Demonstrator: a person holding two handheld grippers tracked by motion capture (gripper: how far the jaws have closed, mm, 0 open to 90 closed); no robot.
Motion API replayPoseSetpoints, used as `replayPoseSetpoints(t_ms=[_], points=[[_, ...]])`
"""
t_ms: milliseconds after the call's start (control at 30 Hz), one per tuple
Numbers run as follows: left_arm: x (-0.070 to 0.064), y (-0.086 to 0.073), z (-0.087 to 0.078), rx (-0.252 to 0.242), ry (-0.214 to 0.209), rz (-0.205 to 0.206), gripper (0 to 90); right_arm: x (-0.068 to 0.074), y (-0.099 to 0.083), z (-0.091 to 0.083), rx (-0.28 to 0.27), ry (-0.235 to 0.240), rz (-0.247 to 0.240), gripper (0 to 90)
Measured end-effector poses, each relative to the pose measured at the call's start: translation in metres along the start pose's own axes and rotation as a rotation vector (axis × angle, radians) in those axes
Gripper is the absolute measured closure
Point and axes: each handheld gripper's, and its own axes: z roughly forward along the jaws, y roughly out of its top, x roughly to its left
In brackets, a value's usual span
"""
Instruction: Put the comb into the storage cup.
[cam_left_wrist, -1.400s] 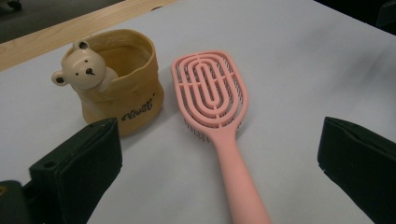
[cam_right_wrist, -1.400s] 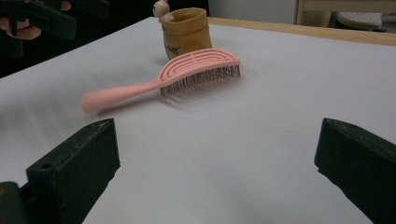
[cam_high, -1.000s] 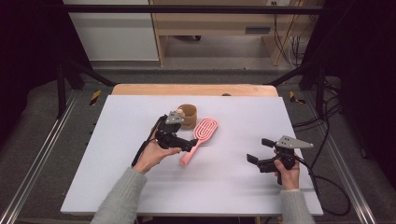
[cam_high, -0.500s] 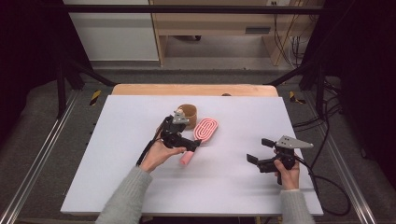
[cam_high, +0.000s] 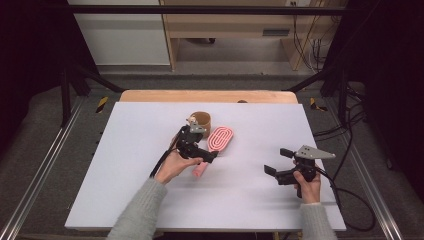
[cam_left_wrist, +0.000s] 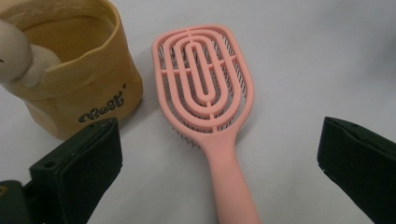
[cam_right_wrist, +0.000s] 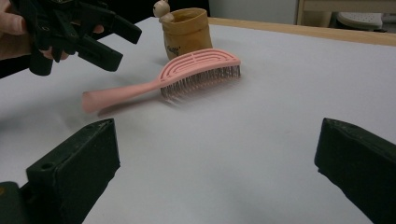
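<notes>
A pink hairbrush lies bristles down on the white table, its handle pointing toward the person. In the left gripper view, the brush runs up between the jaws. My left gripper hovers open just over the handle, jaws spread wide on either side without touching it. A tan pouch with a small beige figure at its rim stands just behind the brush. My right gripper is open and holds nothing, off to the right, aimed at the brush and the left gripper.
The table's wooden back edge runs behind the pouch. Metal rails flank the table on the floor. Cables trail from the right gripper past the right edge.
My left gripper has shifted a little forward and to the right, closer over the brush handle. The brush, the pouch and the right gripper have stayed put.
</notes>
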Motion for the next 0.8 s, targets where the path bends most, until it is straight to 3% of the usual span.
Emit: replayPoseSetpoints(t_ms=[800], points=[[-0.002, -0.009, 0.025, 0.088, 0.01, -0.009, 3.3, 0.0, 0.0, 0.0, -0.001, -0.002, 0.0, 0.3]])
